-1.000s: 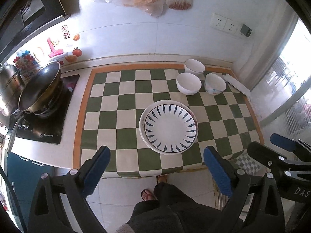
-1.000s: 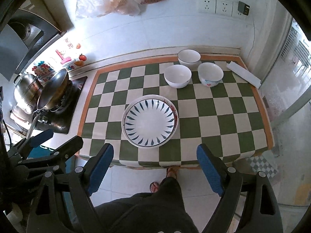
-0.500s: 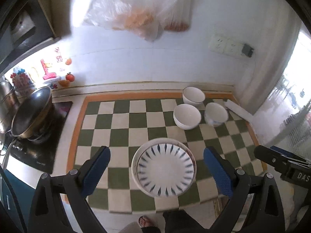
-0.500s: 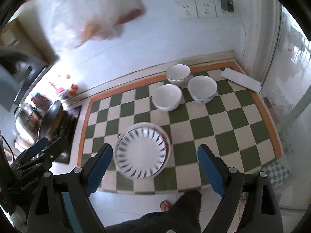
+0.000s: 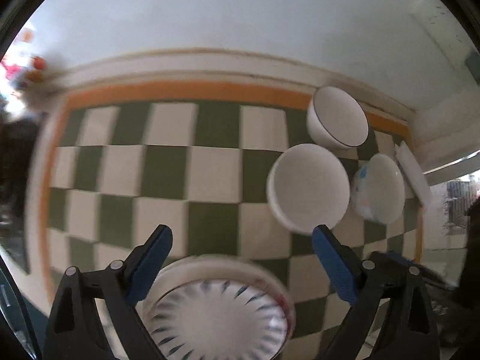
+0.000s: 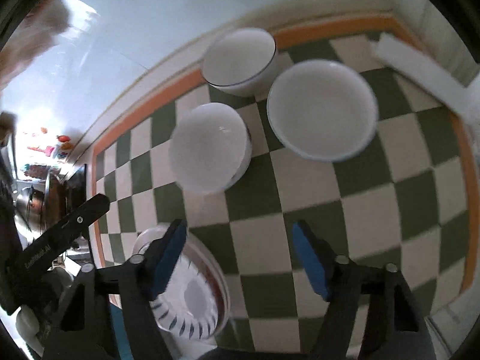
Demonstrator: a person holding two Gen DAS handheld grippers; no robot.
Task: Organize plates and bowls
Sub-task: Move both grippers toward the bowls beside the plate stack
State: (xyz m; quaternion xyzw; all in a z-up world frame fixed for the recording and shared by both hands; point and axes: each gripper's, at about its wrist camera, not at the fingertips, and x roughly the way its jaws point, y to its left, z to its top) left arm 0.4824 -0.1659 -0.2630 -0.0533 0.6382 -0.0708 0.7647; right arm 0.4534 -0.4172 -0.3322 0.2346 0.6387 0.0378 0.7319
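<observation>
My left hand-held gripper (image 5: 241, 250) is spread wide with nothing between its blue pads (image 5: 150, 265), hanging over the near part of the worktop (image 5: 168, 165); my right hand-held gripper (image 6: 240, 250) is likewise spread and empty. Just under the left one sits the plate (image 5: 219, 312), white with dark dashes fanning around its well and a reddish trace on its rim, close to the worktop's front edge. Beyond it, three white bowls cluster at the far right: a plain bowl (image 5: 309, 187) nearest, a dark-rimmed bowl (image 5: 337, 118) against the orange border by the wall, and a bowl with coloured marks on its side (image 5: 378, 187) to the right, all nearly touching; whether they do, I cannot tell. The checkered squares left of the bowls lie open up to the orange border. A flat white strip (image 6: 420, 70) lies at the right edge. The right view alone shows pans on a stove (image 6: 45, 198) past the left border and part of the left tool (image 6: 60, 240); there the plate (image 6: 192, 294) sits partly behind the left finger.
</observation>
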